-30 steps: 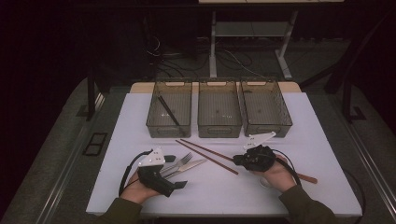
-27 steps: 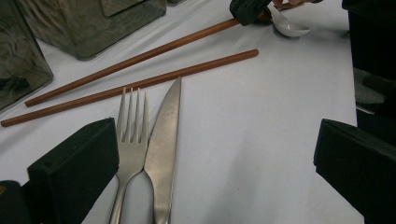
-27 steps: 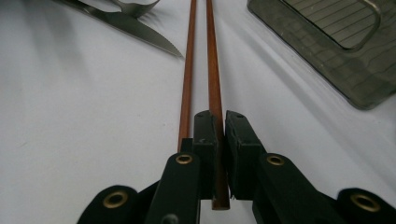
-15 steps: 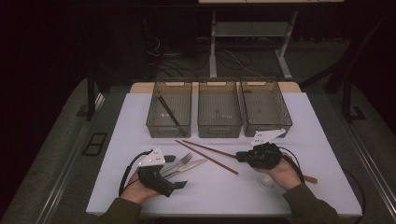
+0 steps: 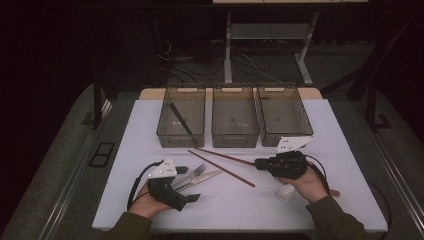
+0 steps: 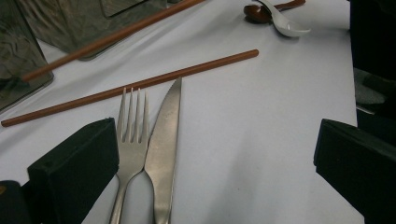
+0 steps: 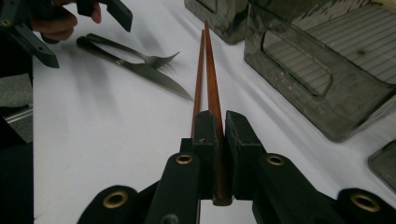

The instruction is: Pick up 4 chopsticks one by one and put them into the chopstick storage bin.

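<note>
My right gripper (image 5: 258, 162) is shut on one end of a brown chopstick (image 5: 225, 156), held a little above the white table (image 5: 150, 120); in the right gripper view the stick (image 7: 213, 70) runs straight out from between the pressed jaws. A second chopstick (image 5: 222, 169) lies flat beside it (image 7: 198, 79). My left gripper (image 5: 187, 184) rests open near the front left, with a fork (image 6: 132, 126) and a knife (image 6: 166, 130) lying between its jaws (image 6: 215, 158), untouched.
Three clear bins stand in a row at the back: the left bin (image 5: 165, 131) holds a dark stick, the middle bin (image 5: 235, 137) and right bin (image 5: 300, 131) look bare. A white spoon (image 5: 286, 193) and a brown spoon (image 6: 254, 11) lie under my right hand.
My right gripper has lifted slightly with the chopstick in its jaws. The left gripper, fork and knife have stayed put.
</note>
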Available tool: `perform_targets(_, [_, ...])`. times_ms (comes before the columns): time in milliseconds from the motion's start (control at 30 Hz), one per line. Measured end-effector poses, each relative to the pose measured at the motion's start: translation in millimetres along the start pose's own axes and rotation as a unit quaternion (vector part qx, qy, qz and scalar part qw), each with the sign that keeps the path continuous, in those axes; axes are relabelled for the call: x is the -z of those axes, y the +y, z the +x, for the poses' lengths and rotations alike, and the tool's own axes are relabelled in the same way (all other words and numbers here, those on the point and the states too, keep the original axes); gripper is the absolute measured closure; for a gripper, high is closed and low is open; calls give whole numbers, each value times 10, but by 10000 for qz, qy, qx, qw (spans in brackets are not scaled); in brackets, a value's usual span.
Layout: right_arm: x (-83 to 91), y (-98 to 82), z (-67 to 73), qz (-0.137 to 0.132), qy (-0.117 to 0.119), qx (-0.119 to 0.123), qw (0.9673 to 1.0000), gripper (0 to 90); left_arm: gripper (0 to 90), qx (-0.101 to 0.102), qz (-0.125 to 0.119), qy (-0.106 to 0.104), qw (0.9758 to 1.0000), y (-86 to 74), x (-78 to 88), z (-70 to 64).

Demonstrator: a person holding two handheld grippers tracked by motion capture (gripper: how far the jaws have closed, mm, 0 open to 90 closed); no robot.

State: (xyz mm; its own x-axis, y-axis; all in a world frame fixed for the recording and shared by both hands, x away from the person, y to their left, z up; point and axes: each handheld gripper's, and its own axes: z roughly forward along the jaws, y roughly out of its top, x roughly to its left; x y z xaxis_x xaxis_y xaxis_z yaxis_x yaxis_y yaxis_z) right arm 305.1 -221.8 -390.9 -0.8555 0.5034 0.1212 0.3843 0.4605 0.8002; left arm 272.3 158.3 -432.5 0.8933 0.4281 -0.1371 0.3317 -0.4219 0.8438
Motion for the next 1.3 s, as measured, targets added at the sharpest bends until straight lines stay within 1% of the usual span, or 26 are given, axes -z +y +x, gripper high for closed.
perform_targets(33, [16,8,-1,-13,16,1,10000,835,0,2,-4,-1,10000,-1,-1,1])
perform_targets(167, [70,22,-18,-215,109,-34,9997,835,0,29,-9,7,10000,-3,-4,4])
perform_targets(400, [119,43,-47,-316,123,-56,9994,835,0,24,8,8,10000,-4,-2,6])
perform_targets(533, [157,63,-60,-428,151,-65,9989,835,0,29,1,4,10000,-5,-7,5])
perform_targets(633, [187,67,-73,-514,191,-116,9984,835,0,21,-2,2,10000,-4,-4,4])
perform_targets(800, [240,87,-94,-622,143,-112,9979,835,0,55,-15,4,10000,-5,-11,1])
perform_targets(867, [256,93,-105,-655,136,-138,9977,835,0,27,14,3,10000,-4,-11,2])
perform_targets(967, [263,100,-123,-669,49,-149,9976,834,0,36,-3,9,10000,-6,-13,2])
perform_targets(1167, [224,107,-154,-628,-59,-188,9978,834,0,30,13,4,10000,-6,-18,4])
perform_targets(1300, [172,152,-188,-638,-142,-181,9977,835,0,5,11,14,10000,-5,-17,6])
